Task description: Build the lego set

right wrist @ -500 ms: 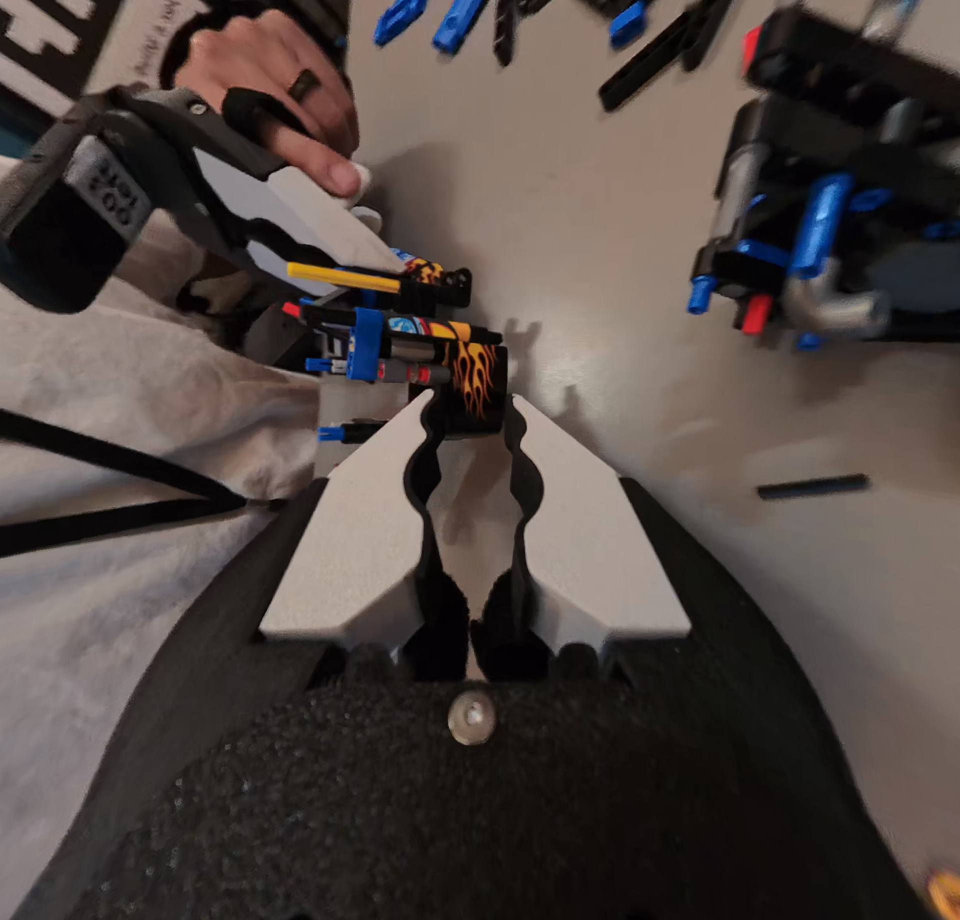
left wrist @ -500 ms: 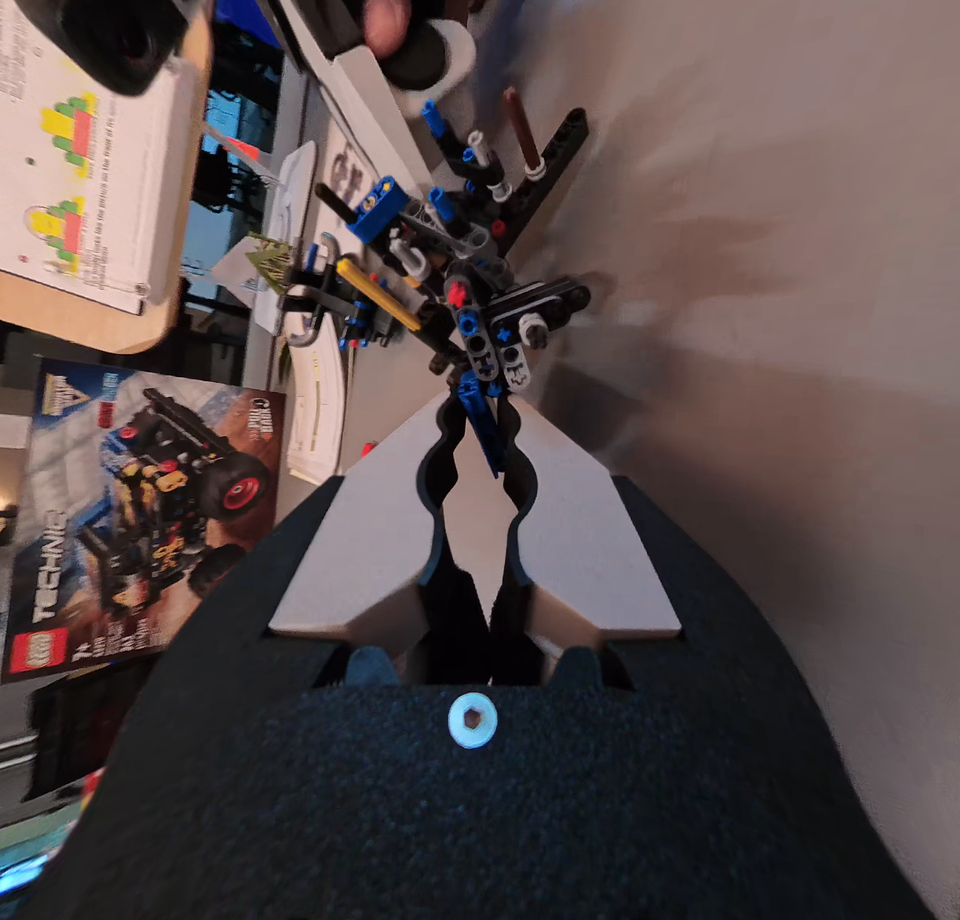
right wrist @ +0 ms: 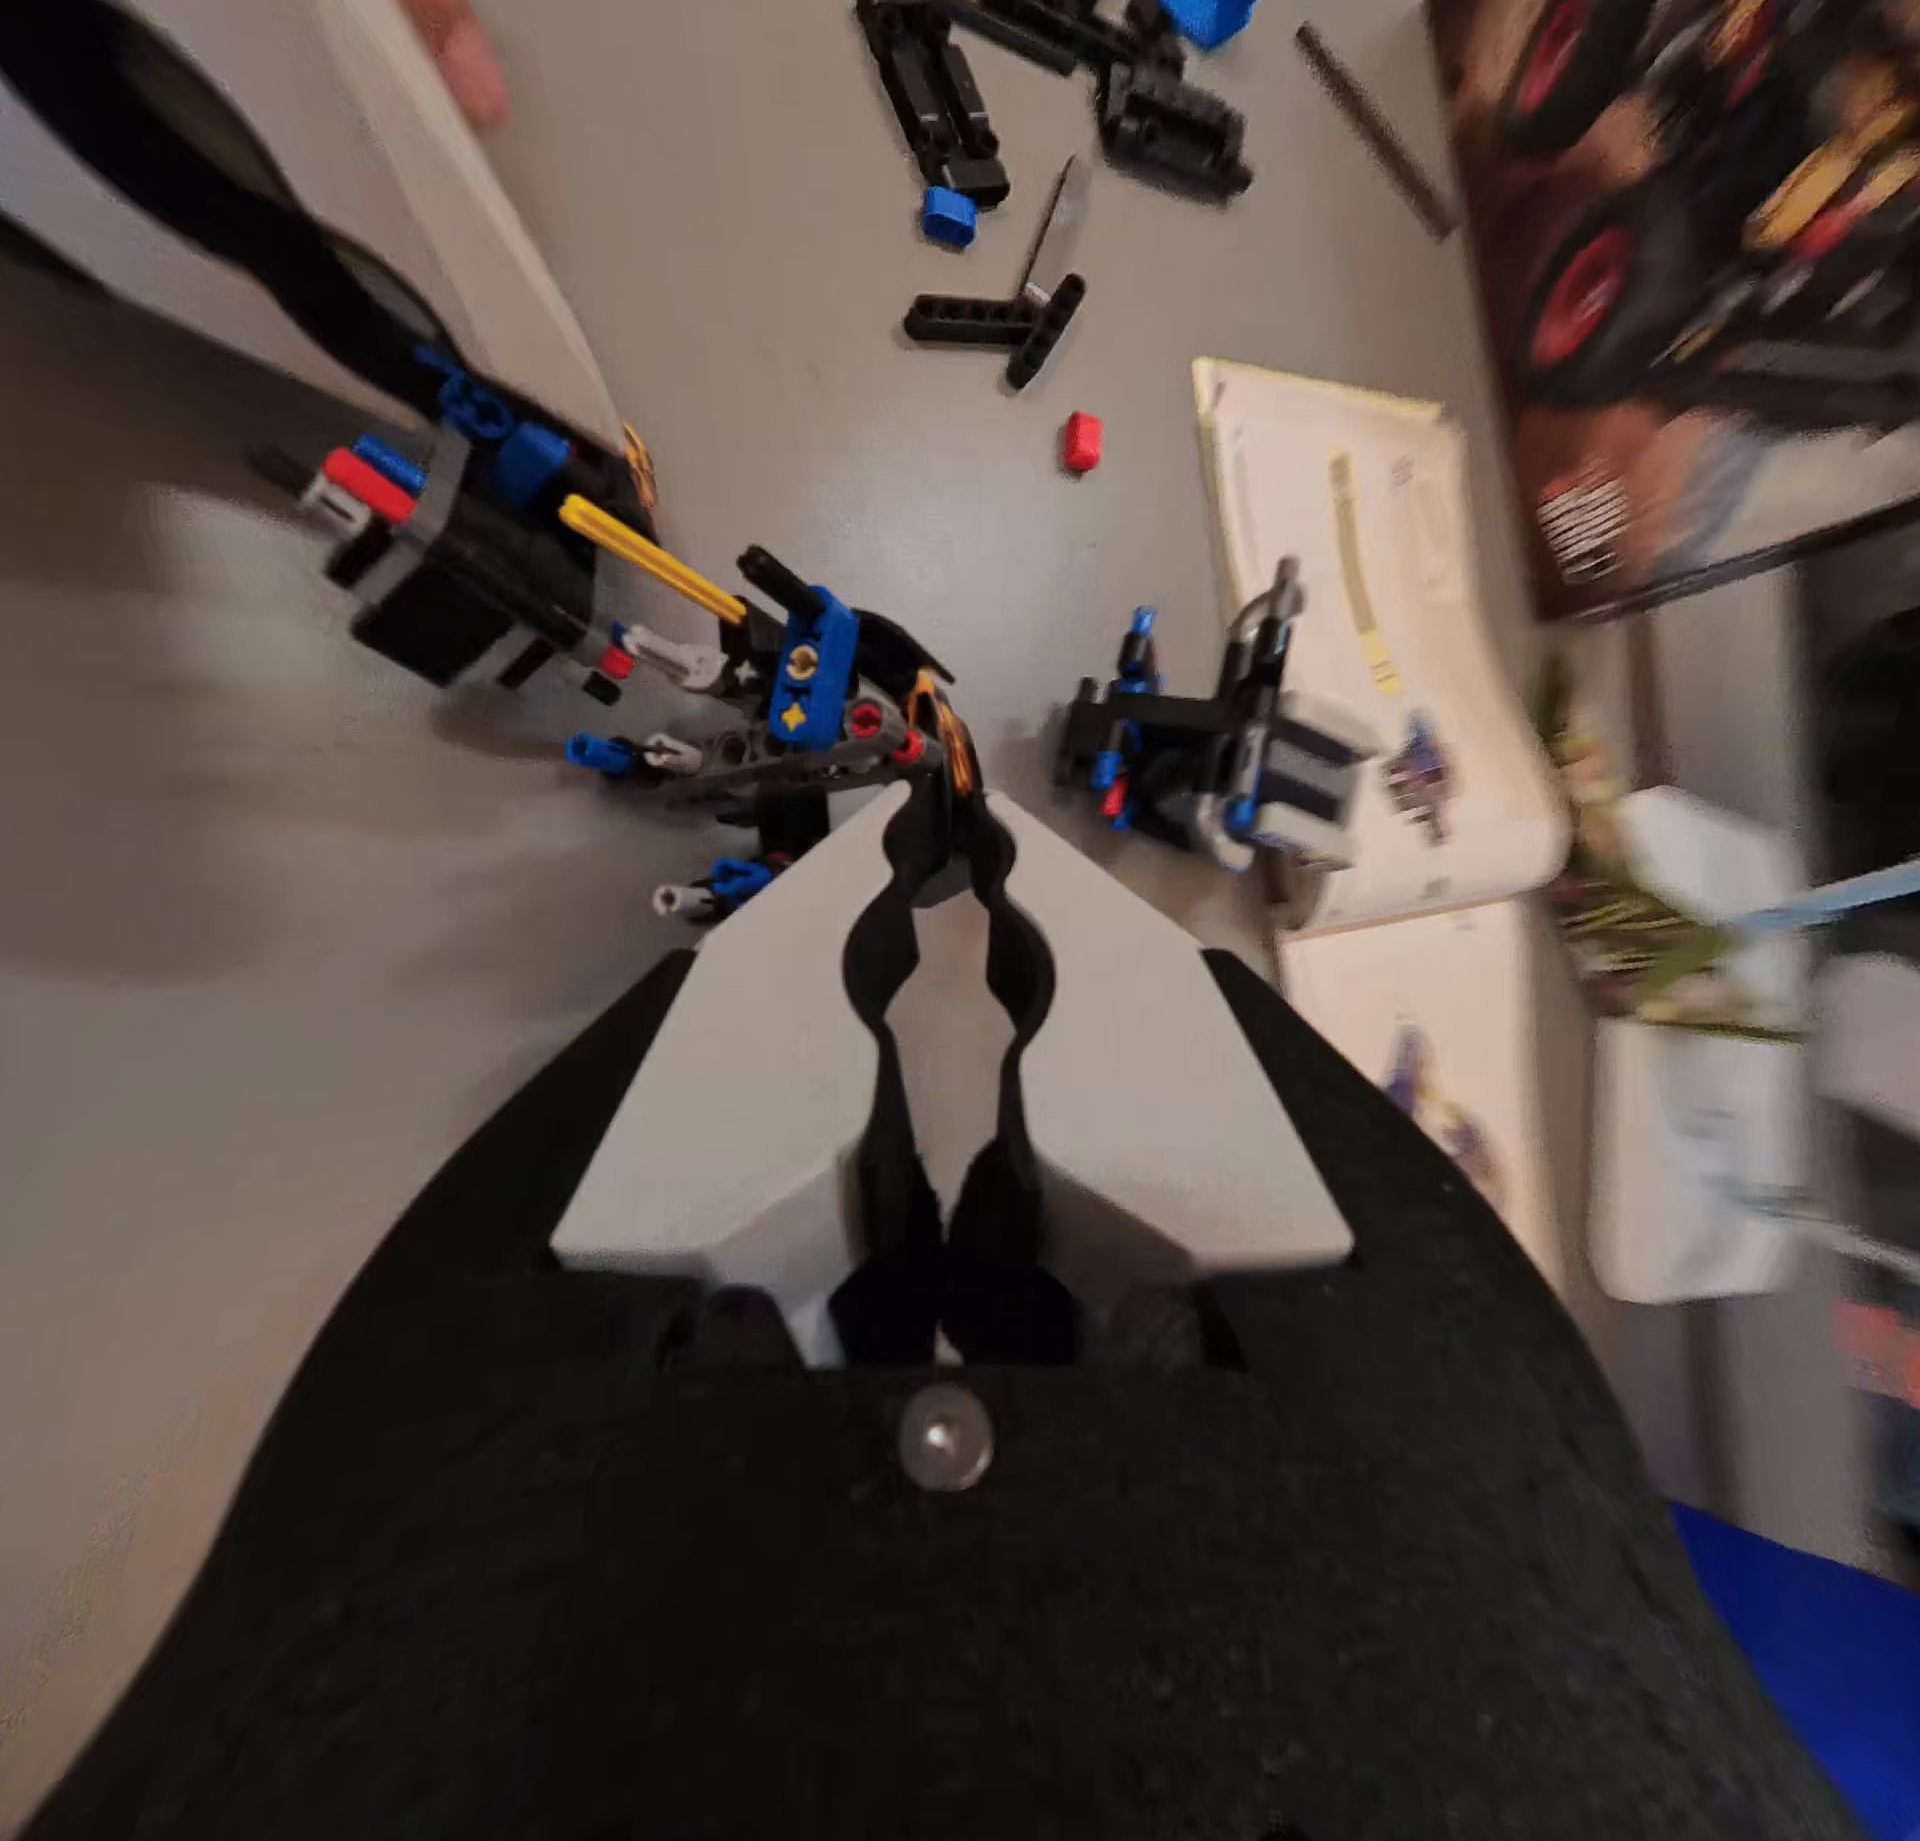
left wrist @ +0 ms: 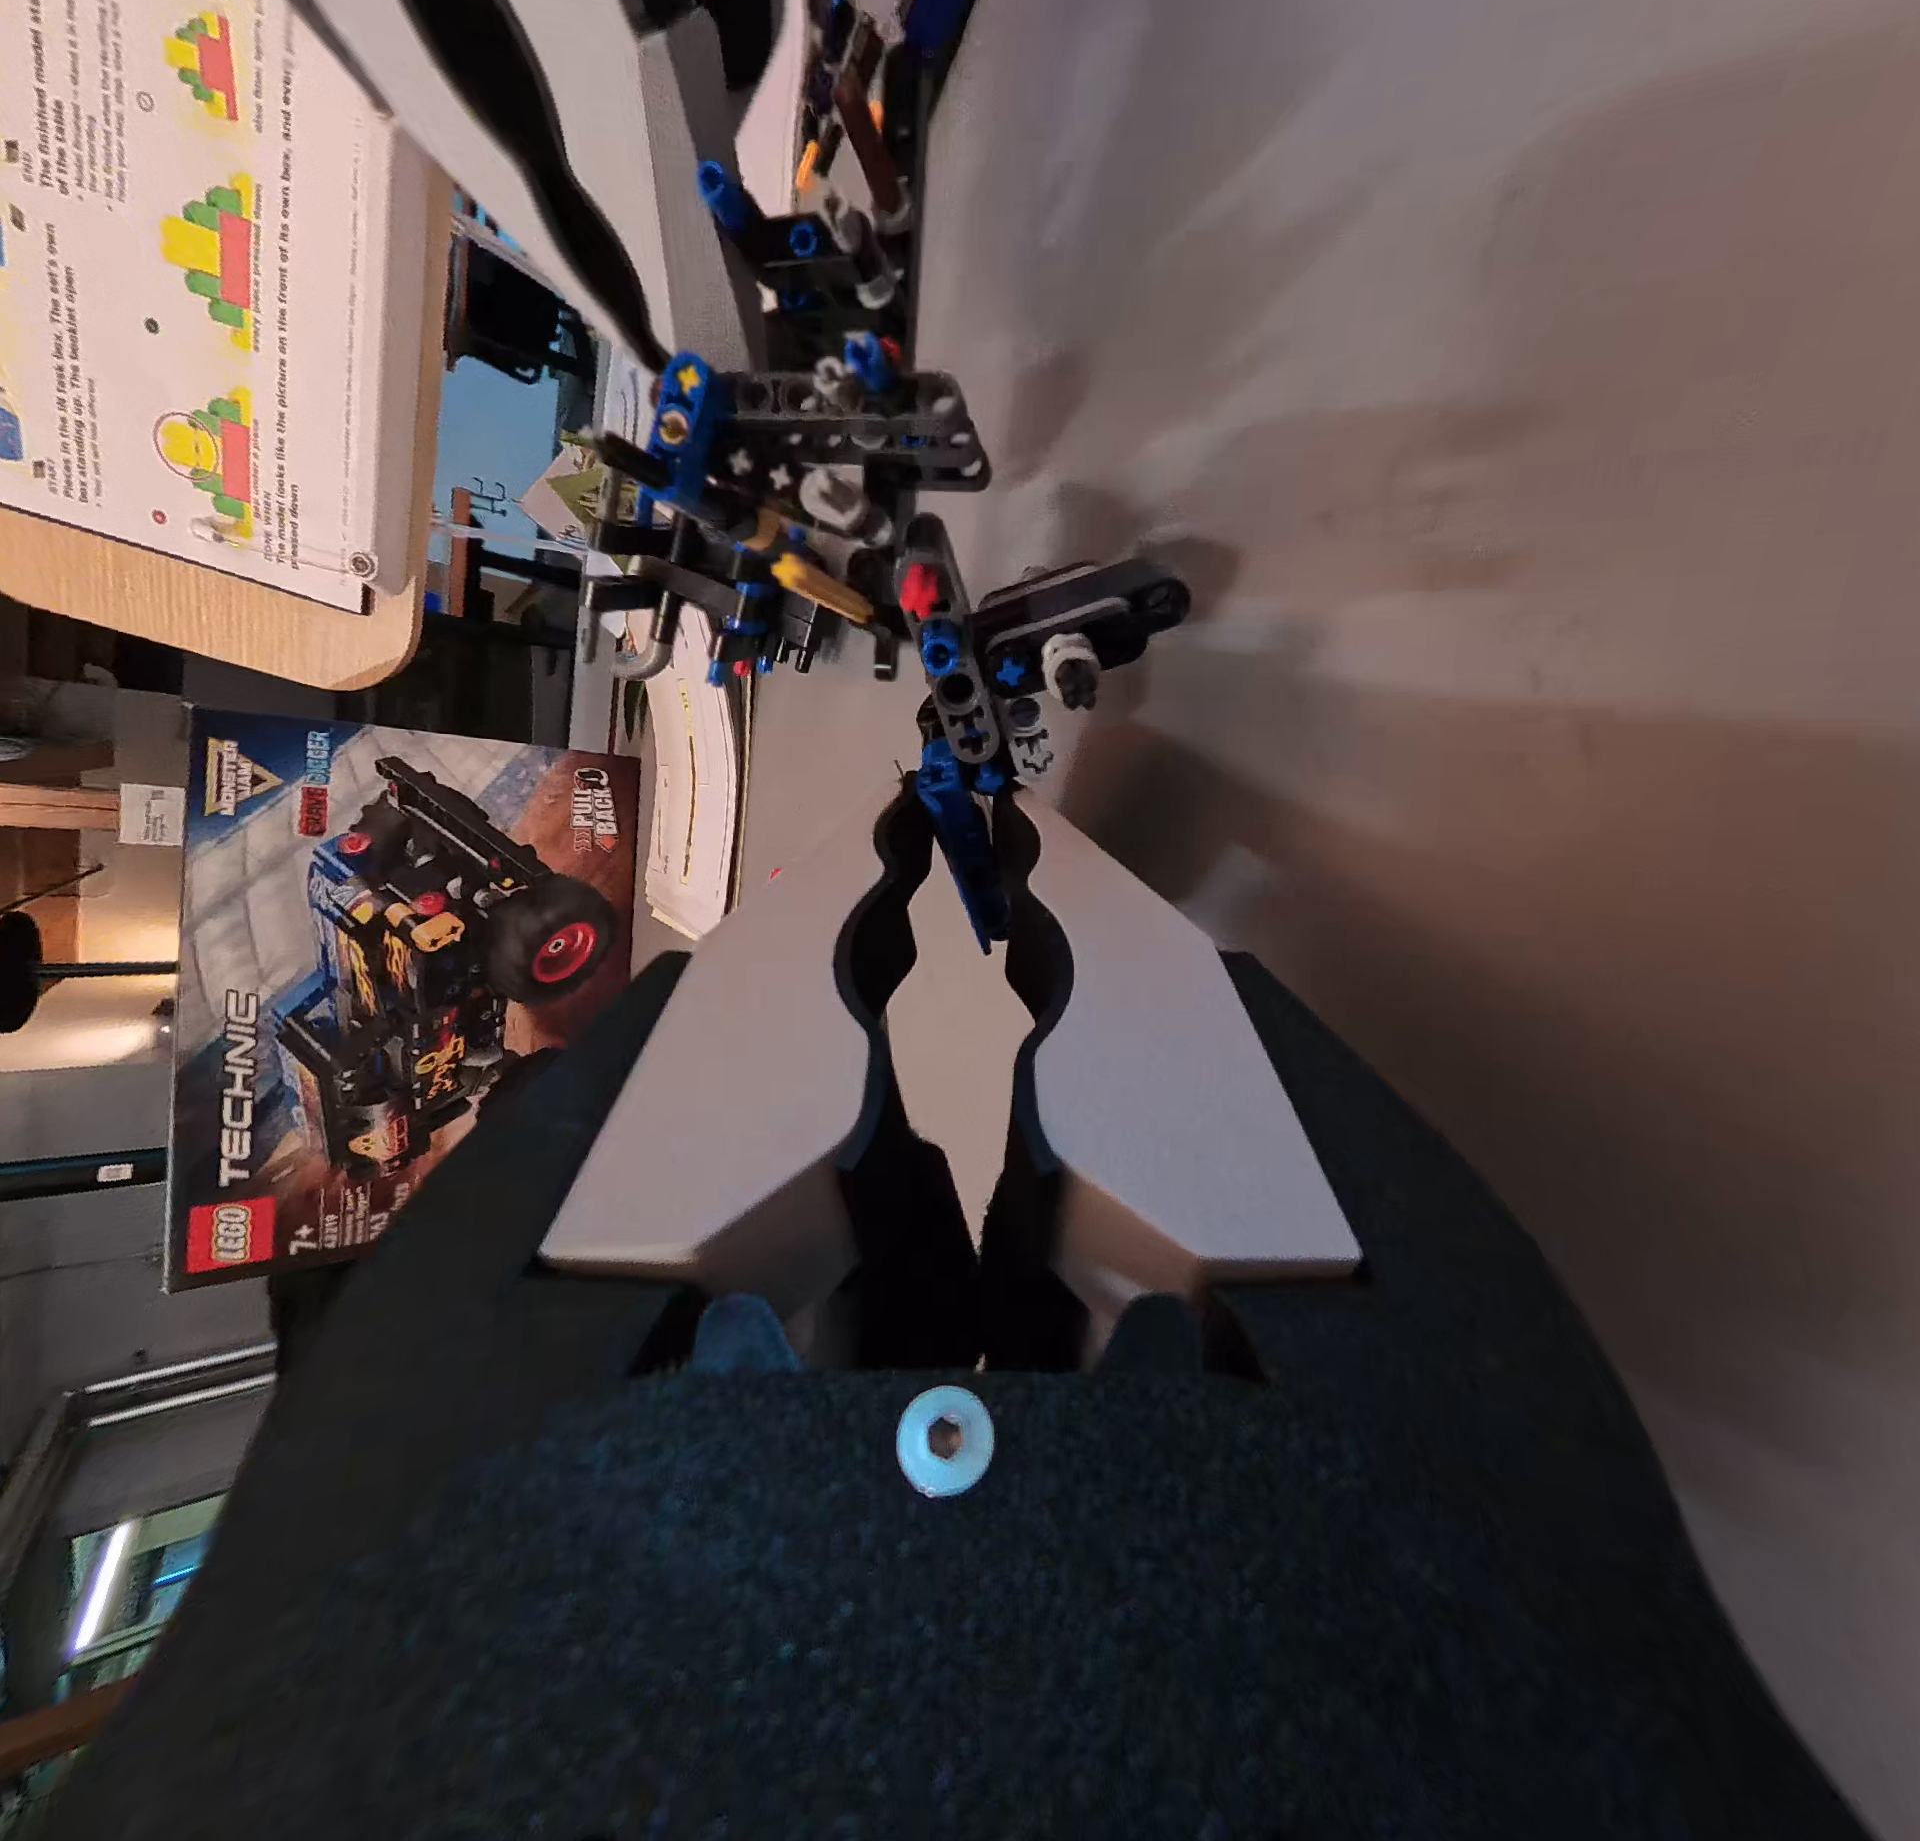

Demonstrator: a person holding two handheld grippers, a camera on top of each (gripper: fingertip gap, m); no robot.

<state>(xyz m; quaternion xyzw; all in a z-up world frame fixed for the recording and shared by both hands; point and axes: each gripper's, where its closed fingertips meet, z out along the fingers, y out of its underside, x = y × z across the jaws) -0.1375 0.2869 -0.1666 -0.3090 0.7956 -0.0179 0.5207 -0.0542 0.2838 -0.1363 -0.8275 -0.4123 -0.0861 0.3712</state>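
Note:
My left gripper (left wrist: pixel 961 804) is shut on a thin blue piece (left wrist: pixel 966 856) at one end of the half-built lego model (left wrist: pixel 831 461), a cluster of black, grey and blue beams with a yellow axle (left wrist: pixel 821 586). My right gripper (right wrist: pixel 940 804) is shut on the model's black flame-printed panel (right wrist: pixel 945 752) at the other end. The model (right wrist: pixel 644 669) hangs between both grippers above the grey table (right wrist: pixel 312 856). The left gripper also shows in the right wrist view (right wrist: pixel 488 409), and the right gripper in the left wrist view (left wrist: pixel 655 357).
A second sub-assembly (right wrist: pixel 1195 763) sits beside the instruction booklet (right wrist: pixel 1340 565). Loose black beams (right wrist: pixel 987 321), a red piece (right wrist: pixel 1081 441) and a blue piece (right wrist: pixel 948 215) lie farther off. The set's box (left wrist: pixel 395 991) and an instruction sheet on a board (left wrist: pixel 208 285) are at the left. The left gripper's tips are roughly 10 cm from the right gripper's.
My right gripper has narrowed onto the flame panel. Both grippers have swung round with the model, and the right gripper now sits closer in the left wrist view.

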